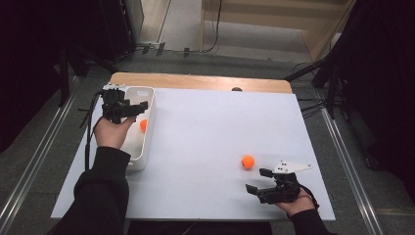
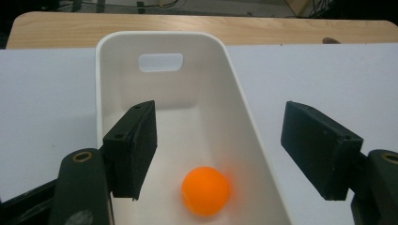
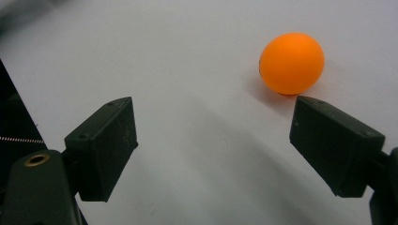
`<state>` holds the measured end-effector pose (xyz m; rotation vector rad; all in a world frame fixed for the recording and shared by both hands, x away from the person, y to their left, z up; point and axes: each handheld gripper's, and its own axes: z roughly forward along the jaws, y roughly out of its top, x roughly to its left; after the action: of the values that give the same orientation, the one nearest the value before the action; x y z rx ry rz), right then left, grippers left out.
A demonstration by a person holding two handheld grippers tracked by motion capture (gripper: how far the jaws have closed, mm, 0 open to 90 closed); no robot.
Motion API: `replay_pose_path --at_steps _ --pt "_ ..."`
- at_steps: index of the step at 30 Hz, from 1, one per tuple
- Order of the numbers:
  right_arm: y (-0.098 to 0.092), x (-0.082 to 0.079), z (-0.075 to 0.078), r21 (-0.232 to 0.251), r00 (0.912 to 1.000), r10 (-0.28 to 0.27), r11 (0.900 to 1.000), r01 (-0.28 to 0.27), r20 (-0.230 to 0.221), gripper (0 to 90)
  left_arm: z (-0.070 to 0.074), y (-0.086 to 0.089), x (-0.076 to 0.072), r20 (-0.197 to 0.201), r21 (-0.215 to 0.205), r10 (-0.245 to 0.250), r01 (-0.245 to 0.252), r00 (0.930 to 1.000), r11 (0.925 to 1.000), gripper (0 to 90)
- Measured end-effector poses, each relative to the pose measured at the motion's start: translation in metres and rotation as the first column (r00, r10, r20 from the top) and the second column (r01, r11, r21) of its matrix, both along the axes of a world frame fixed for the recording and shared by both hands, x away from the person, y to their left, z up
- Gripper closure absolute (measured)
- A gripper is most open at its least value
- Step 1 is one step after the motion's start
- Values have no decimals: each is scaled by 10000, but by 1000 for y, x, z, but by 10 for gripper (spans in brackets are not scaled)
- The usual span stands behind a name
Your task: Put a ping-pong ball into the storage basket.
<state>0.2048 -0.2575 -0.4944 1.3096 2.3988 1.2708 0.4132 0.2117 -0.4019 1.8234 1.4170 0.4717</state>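
Observation:
A white bin [image 1: 147,142] stands at the table's left side with an orange ball [image 1: 143,124] lying inside it. My left gripper [image 1: 137,108] hovers over the bin, open, nothing between its jaws. In the left gripper view the ball [image 2: 205,190] rests on the bin's floor below the open left gripper [image 2: 220,140], inside the white rim [image 2: 159,35]. A second orange ball [image 1: 248,161] sits on the white tabletop at the front right. My right gripper [image 1: 255,179] is open just in front of it. The right gripper view shows that ball [image 3: 292,63] beyond the right gripper [image 3: 213,145], untouched.
A white sheet [image 1: 205,122] covers the table, with a wooden strip [image 1: 195,81] along the far edge and a small dark mark [image 1: 237,89] there. Metal rails run along the floor on both sides.

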Motion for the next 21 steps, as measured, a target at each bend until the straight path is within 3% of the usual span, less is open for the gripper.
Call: replay_pose_path --at_steps 3,9,12,16,21 --pt "0 0 0 -6 10000 -17 10000 17 -2 136 2 -1 -1 -173 88 -144 145 9997 9999 240" --pt "0 0 0 2 10000 -21 10000 21 -10 136 7 -4 -4 -122 -72 -674 673 9977 9977 233" --pt "0 0 0 20 10000 -13 10000 13 -20 136 9 -8 -7 -105 -75 -1264 1263 9919 9920 233" --pt "-1 0 0 -18 10000 -26 10000 27 29 136 13 -9 -10 -20 -190 -1499 1498 9887 9885 233" --pt "-1 0 0 9 10000 -7 10000 7 18 136 19 -13 -14 101 -352 -2015 2018 9794 9788 233"
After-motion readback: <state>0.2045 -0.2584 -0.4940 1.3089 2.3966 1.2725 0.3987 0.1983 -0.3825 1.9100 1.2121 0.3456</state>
